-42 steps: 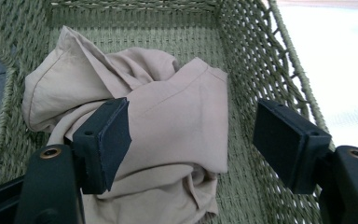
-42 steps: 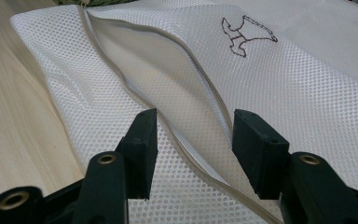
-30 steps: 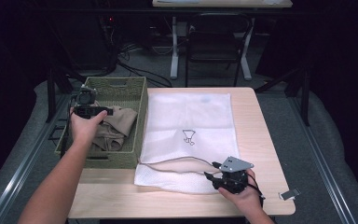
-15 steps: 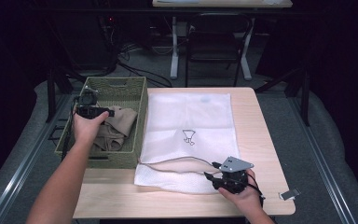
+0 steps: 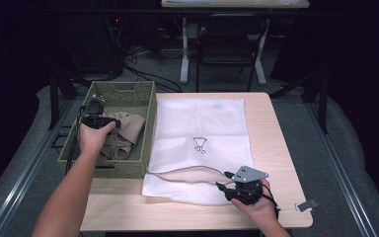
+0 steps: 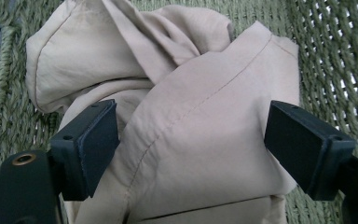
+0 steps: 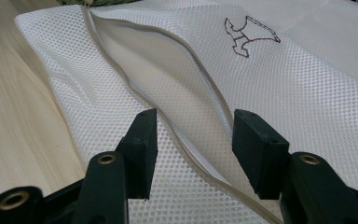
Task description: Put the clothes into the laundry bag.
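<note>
Lowered into the green woven basket [image 5: 145, 129], the left tongs [image 6: 191, 144] have just been spreading their jaws, which now stand wide on either side of the crumpled beige garment [image 6: 200, 116] without pressing it. Right tongs [image 7: 193, 149] stay put at the tabletop's [image 5: 276, 143] near edge, jaws apart astride the unzipped mouth of the white mesh laundry bag [image 7: 307, 88]. Judged stage: a grasp on the garment is imminent, the bag awaiting loading.

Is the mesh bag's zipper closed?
No, in the right gripper view the mesh bag gapes open along its zipper.
</note>
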`<state>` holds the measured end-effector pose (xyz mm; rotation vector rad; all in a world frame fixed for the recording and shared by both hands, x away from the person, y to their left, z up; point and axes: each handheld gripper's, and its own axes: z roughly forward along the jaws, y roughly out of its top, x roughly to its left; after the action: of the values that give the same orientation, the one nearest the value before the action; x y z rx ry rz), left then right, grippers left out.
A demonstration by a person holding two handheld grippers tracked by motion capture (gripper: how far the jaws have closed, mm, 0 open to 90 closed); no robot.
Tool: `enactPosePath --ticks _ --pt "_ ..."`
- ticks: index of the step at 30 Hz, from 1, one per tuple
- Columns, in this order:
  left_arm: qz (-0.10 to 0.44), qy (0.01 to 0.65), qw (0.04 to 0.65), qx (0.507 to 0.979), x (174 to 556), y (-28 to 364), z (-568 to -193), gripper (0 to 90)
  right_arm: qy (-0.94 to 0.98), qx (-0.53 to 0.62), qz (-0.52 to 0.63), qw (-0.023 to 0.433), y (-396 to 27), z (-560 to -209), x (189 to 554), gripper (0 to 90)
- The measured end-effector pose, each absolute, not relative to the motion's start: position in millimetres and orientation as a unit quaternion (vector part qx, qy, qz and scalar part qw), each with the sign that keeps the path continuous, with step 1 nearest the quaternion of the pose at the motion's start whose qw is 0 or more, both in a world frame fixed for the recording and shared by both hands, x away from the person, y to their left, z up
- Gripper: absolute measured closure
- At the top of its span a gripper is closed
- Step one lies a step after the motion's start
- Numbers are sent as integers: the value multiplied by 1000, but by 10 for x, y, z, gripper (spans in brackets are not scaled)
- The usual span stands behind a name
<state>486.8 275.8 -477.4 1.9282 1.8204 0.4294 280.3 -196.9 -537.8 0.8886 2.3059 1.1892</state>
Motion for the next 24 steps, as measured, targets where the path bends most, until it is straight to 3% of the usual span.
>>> enactPosePath --ticks 24 --pt "130 685 216 683 4887 2904 -4991 131 825 316 425 197 -1965 -5378 2800 507"
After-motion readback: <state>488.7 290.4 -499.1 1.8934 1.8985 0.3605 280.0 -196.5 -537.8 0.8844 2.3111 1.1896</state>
